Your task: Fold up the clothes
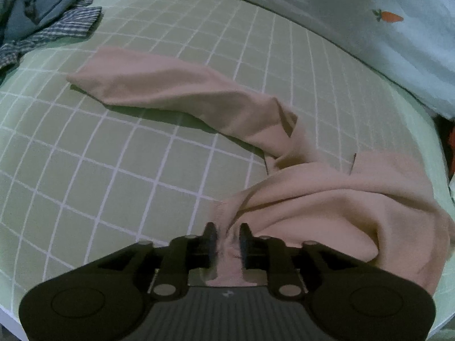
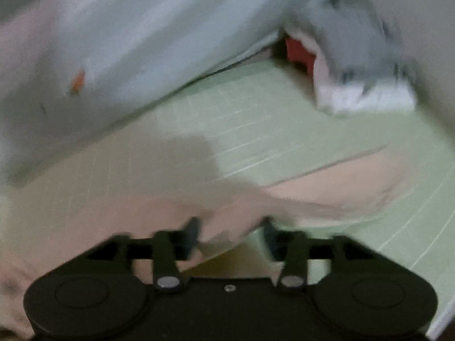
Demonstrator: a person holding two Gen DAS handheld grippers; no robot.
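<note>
Left wrist view: we are looking down on a pink garment (image 1: 312,199) lying on the green checked bed sheet (image 1: 113,156), one long sleeve (image 1: 176,88) stretching away to the upper left. The left hand-held gripper (image 1: 228,231) is standing with its jaws a little apart, a bunched fold of the pink cloth sitting between them — whether the pads are pressing on it we cannot tell, since the fold is hiding their inner faces. A heap of blue and plaid clothes (image 1: 48,11) is lying at the far left corner, cut off by the lens edge; a pale quilt (image 1: 384,28) printed with a carrot (image 1: 389,16) is bordering the sheet at the back.

Right wrist view: the picture is smearing badly. The right hand-held gripper (image 2: 230,227) is released, jaws wide, with an edge of the garment crossing the gap without being pinched. A grey and white folded pile (image 2: 364,79) and something red (image 2: 298,51) are showing at the back — too blurred to identify.
</note>
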